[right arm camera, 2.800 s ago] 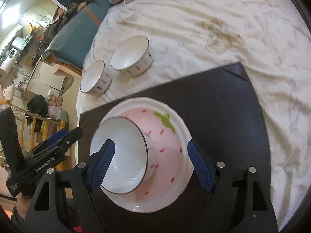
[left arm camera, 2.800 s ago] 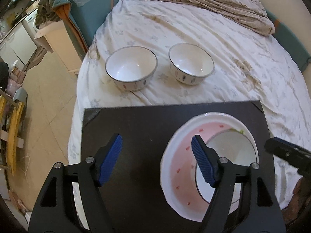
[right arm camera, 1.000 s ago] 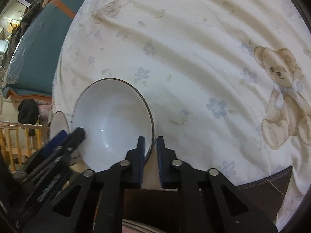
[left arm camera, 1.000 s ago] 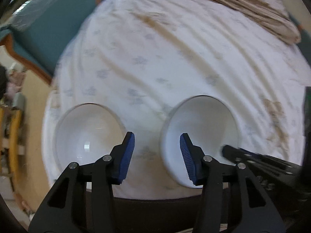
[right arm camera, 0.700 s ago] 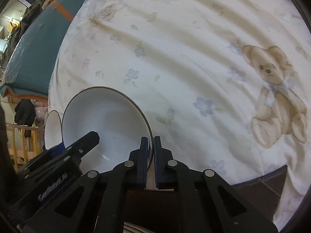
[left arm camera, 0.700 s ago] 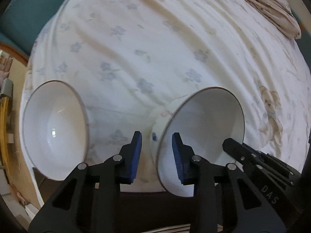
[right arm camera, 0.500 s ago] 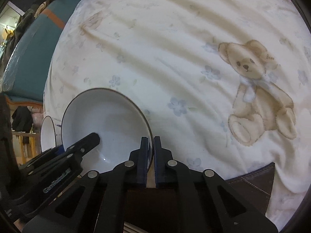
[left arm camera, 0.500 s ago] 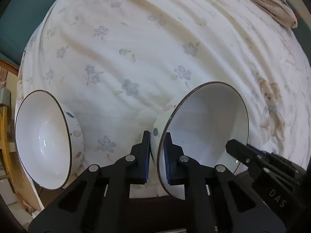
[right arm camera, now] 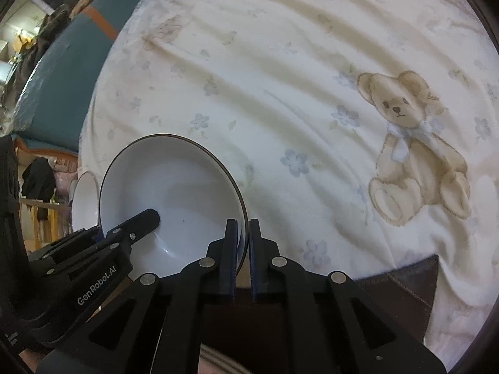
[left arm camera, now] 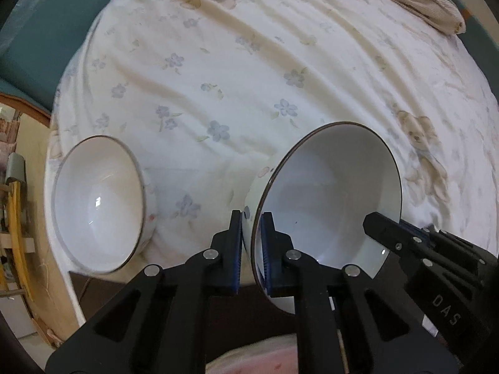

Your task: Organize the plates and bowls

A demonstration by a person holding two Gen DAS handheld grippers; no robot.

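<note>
A white bowl (left arm camera: 330, 199) with a dark rim is held tilted over the bedsheet by both grippers. My left gripper (left arm camera: 251, 218) is shut on its left rim, one pad inside and one outside. At the bowl's far side the right gripper (left arm camera: 374, 221) reaches in. In the right wrist view the same bowl (right arm camera: 174, 199) has my right gripper (right arm camera: 242, 227) shut on its right rim, and the left gripper (right arm camera: 149, 216) sits at its left. A second white bowl (left arm camera: 96, 199) rests on the sheet to the left, and shows again as the second bowl (right arm camera: 84, 199) behind the held one.
A dark board (right arm camera: 402, 283) lies on the bed below the grippers. The edge of a pink plate (left arm camera: 249, 355) shows at the bottom. The cream sheet has a teddy bear print (right arm camera: 414, 149). The bed's edge (left arm camera: 56, 143) drops off at the left.
My left gripper's jaws have closed from astride the bowl's left rim to shut on it. The right gripper has stayed shut on the other rim. Both views have shifted across the sheet.
</note>
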